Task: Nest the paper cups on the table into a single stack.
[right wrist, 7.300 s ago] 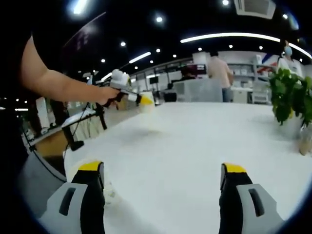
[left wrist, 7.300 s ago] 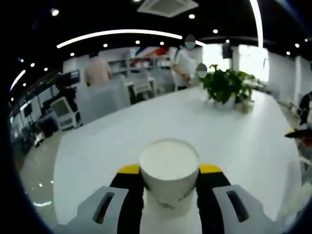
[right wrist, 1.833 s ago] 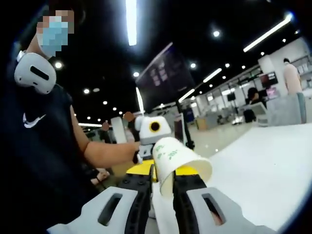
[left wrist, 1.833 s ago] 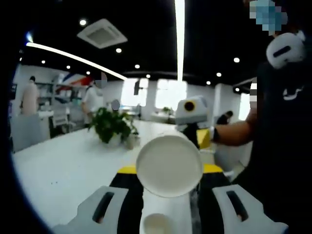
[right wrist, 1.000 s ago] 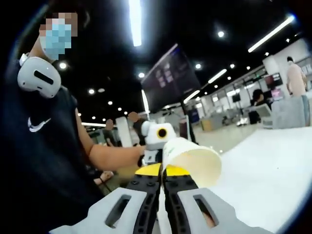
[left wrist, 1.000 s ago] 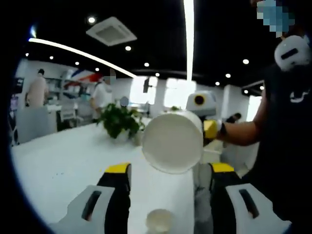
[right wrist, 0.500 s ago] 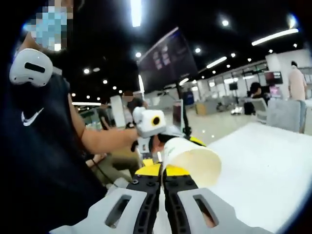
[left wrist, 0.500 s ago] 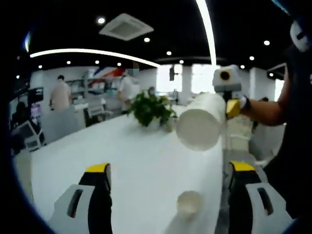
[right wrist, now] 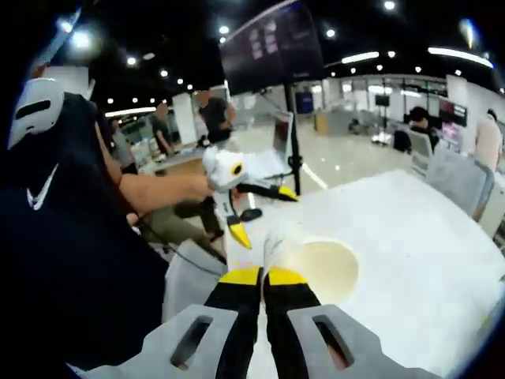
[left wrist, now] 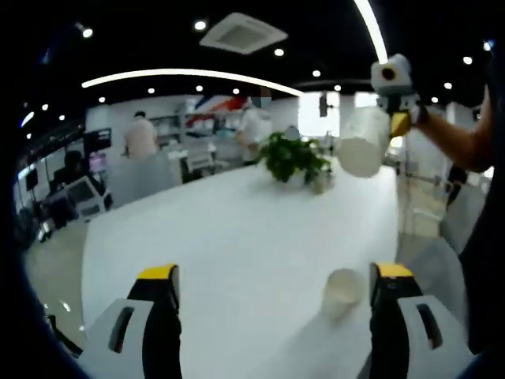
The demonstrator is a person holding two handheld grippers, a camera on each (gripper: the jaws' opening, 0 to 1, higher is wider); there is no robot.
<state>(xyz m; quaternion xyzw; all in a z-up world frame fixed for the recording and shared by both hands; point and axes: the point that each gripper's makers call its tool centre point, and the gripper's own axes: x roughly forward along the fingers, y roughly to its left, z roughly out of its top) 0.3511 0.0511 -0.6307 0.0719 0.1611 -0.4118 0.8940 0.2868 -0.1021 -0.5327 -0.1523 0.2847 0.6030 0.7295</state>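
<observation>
Your left gripper is spread wide and empty above the bench. A cup stands near it. Your right gripper is clenched on a cup rim.

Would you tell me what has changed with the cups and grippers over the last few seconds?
The left gripper let go of the paper cup it had been holding and now stands open. The right gripper took that cup by its rim and lifted it away. The small cup stays on the white table.
</observation>
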